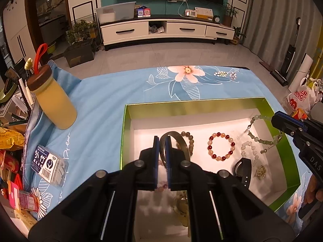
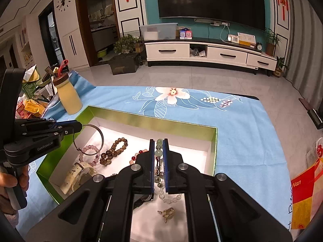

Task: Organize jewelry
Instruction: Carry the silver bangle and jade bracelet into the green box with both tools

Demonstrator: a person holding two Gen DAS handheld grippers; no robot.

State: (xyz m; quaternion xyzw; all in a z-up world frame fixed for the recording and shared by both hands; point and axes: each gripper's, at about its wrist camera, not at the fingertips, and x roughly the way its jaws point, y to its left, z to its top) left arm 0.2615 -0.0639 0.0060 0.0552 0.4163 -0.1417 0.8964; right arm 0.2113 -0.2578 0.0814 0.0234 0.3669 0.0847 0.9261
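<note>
A green box (image 1: pixel 181 105) with a white floor lies on the blue floral cloth and holds the jewelry. My left gripper (image 1: pixel 162 140) is shut on a grey-green bangle (image 1: pixel 181 139) and holds it upright over the box's left side. In the right wrist view that left gripper (image 2: pixel 77 127) shows at the left with the bangle (image 2: pixel 102 137) hanging from it. My right gripper (image 2: pixel 158 142) is shut on a pale green bead necklace (image 2: pixel 158 152). From the left wrist view, the right gripper (image 1: pixel 275 120) hangs over the box's right wall with the necklace (image 1: pixel 255 139) trailing down.
In the box lie a red-and-pink bead bracelet (image 1: pixel 221 146), a brown bead bracelet (image 2: pixel 115 151), a white bead bracelet (image 1: pixel 249 149), a black watch (image 1: pixel 243 169), a white-strap watch (image 2: pixel 76 173) and a gold brooch (image 2: pixel 167 213). A yellow bottle (image 1: pixel 54 104) and clutter stand left.
</note>
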